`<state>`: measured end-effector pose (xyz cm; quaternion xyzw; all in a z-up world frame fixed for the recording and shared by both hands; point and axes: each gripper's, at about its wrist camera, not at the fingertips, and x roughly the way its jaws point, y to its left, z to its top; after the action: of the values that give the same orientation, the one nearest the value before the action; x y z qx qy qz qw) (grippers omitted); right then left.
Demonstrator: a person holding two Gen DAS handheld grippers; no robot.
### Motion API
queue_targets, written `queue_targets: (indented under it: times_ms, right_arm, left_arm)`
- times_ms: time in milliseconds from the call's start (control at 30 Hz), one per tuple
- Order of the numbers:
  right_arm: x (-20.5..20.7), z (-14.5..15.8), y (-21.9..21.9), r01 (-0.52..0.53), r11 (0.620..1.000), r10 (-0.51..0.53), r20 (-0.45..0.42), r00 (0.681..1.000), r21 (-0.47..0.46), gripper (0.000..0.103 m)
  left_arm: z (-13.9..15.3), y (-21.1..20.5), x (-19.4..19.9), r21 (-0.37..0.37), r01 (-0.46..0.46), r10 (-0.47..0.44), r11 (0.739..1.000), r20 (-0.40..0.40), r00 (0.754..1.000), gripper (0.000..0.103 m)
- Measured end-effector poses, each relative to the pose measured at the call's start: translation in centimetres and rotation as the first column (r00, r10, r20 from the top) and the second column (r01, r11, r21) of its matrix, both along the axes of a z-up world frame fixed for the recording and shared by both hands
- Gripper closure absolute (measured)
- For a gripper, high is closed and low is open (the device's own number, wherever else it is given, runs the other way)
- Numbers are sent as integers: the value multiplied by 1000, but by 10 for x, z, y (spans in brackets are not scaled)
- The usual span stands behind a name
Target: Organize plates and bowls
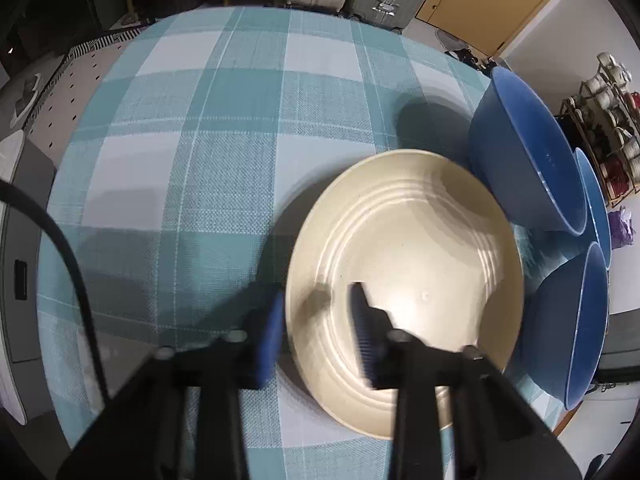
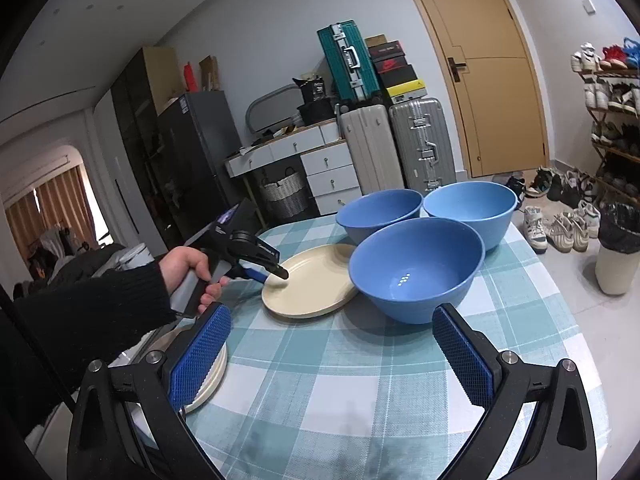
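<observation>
The bench [image 2: 360, 380] carries a teal-and-white checked cloth. On it lies a cream plate [image 1: 404, 264], flat. Three blue bowls stand upright in a cluster just beside the plate's far and right edge: a near bowl [image 2: 416, 268], a left bowl [image 2: 380, 212] and a right bowl [image 2: 472, 208]. The near bowl touches or almost touches the plate rim; which, the views do not settle.

The left tongs [image 1: 318, 324] point steeply down at the plate's near-left rim. One blue pad [image 1: 272, 340] is outside the rim, the other over the plate's inner face. The gap is narrow with the rim between; the frame is blurred, so contact of the pads with the plate cannot be confirmed. A hand [image 2: 192, 268] in a black sleeve holds this tool.

The right tongs [image 2: 332, 352] stand wide, empty, above the bench's near edge. Under their left finger a stack of cream plates [image 2: 210, 376] sits at the bench's left edge.

Behind the bench: suitcases, a drawer unit, a door, a shoe rack.
</observation>
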<state>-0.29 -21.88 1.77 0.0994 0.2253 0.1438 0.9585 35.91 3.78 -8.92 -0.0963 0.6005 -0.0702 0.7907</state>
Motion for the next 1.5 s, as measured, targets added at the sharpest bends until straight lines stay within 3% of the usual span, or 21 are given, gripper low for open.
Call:
queue_targets:
  times_ms: [67, 133, 200, 500, 933, 1267, 1433, 1467, 1500]
  right_arm:
    - [-2, 1, 2, -6, 1000, 6, 7, 1000, -5, 1]
    - [-2, 1, 3, -6, 1000, 6, 6, 1000, -7, 1]
    - [-1, 1, 3, -5, 1000, 5, -1, 1000, -6, 1]
    - [1, -1, 4, -2, 1000, 1, -10, 1000, -6, 1]
    - [5, -2, 11, -19, 1000, 19, -15, 1000, -24, 1]
    - [7, -3, 18, -27, 999, 26, -9, 1000, -44, 1]
    - [6, -2, 16, -16, 999, 16, -6, 1000, -38, 1]
    - [7, -2, 15, -15, 999, 15, -6, 1000, -34, 1]
    - [7, -3, 14, -12, 999, 12, -6, 1000, -31, 1]
  left_arm:
    - [-2, 5, 0, -15, -10, 10, 1000, 3, 1000, 84]
    - [-2, 8, 0, -9, -4, 5, 1000, 17, 1000, 100]
    - [0, 13, -3, -9, -2, 2, 1000, 39, 999, 101]
    - [1, 24, -5, 8, -5, 4, 1000, 46, 999, 101]
    - [-2, 97, -17, 1, -94, 94, 996, 53, 994, 101]
    - [-2, 116, -30, 18, -105, 104, 994, 50, 993, 101]
    - [-1, 118, -33, 15, -117, 116, 993, 55, 992, 97]
    - [0, 118, -34, 31, -116, 114, 993, 61, 992, 94]
    - [2, 117, -36, 54, -117, 113, 992, 67, 991, 85]
